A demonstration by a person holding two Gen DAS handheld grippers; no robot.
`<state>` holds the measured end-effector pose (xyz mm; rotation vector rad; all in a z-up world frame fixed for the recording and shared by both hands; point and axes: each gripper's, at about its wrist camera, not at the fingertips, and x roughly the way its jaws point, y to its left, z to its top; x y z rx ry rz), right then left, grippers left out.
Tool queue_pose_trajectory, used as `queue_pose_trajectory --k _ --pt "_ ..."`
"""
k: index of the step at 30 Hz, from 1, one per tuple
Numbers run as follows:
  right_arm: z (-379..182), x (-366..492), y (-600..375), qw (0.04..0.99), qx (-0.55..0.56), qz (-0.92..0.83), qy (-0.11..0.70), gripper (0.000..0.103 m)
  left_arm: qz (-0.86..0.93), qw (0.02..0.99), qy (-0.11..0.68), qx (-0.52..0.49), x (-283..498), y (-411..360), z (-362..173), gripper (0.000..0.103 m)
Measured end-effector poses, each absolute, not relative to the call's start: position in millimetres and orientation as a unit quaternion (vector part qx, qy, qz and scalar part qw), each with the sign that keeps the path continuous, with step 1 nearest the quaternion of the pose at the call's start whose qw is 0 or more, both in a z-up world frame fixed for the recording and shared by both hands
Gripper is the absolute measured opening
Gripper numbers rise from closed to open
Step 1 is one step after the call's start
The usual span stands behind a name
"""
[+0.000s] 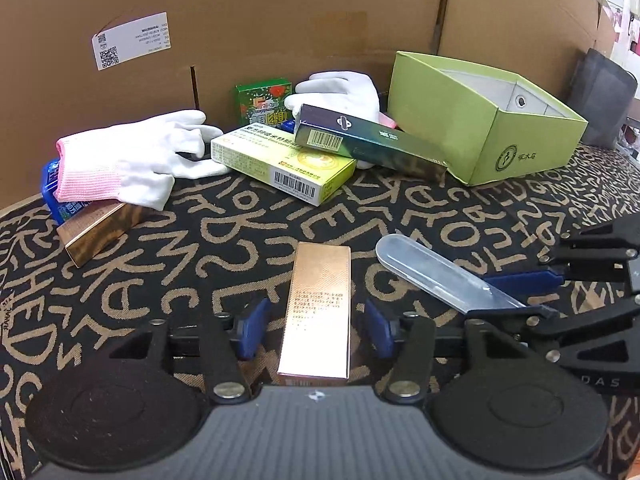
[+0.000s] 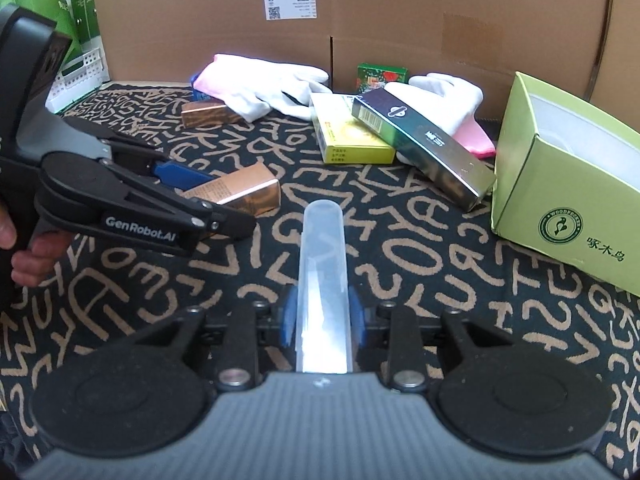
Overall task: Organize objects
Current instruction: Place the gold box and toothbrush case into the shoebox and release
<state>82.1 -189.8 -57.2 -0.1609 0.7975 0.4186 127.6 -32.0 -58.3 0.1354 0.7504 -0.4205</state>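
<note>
**Clear case gripped on the right, copper box between open left fingers**

Your left gripper [image 1: 316, 330] stands wide: its blue pads [image 1: 252, 330] sit either side of the copper box [image 1: 320, 312] with a gap on each side, not touching it. That box lies flat on the patterned cloth [image 1: 200, 248], long side running away from you.

Your right gripper [image 2: 323, 316] is closed on the clear case [image 2: 323, 280]. The pads press both of its long sides, and its rounded end points forward over the cloth. From the left wrist view, the case [image 1: 436, 276] angles in from the right, just beside the copper box and apart from it.

The green tray [image 1: 492, 140] sits open-topped at the right, near the cardboard wall [image 1: 280, 20]. A dark box [image 1: 372, 144] leans across a yellow box [image 1: 280, 164], its far end resting by the tray's lower corner. Behind them stands a small green box [image 1: 262, 102], against the wall. One white glove [image 1: 344, 92] lies behind the dark box; another glove [image 1: 132, 160], pink at the cuff, is draped at the left over a blue packet [image 1: 54, 192] and a second copper box [image 1: 96, 232].

In the right wrist view, your left gripper [image 2: 216, 196] reaches over the copper box [image 2: 244, 194].
</note>
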Motion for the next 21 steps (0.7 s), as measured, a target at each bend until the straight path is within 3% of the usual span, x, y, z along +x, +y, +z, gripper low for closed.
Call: queue_pose_trajectory --k 2,4,5,14,21 --pt "-58 82 -191 0.897 -0.076 0.202 0.385 0.029 -0.201 0.908 0.360 0.079 125 -35 -59 0.053" --pt "-58 82 -191 0.899 -0.077 0.200 0.382 0.027 -0.207 0.906 0.359 0.085 122 -37 -58 0.035" --pt "-59 82 -190 0.900 -0.080 0.200 0.379 0.027 -0.206 0.905 0.362 0.085 121 -38 -57 0.033" --pt "-43 64 -206 0.912 -0.056 0.205 0.352 0.027 -0.211 0.902 0.372 0.062 111 -47 -44 0.033" --pt "2 47 -244 0.939 -0.050 0.175 0.291 0.027 -0.262 0.911 0.311 0.073 98 -87 -1 0.033"
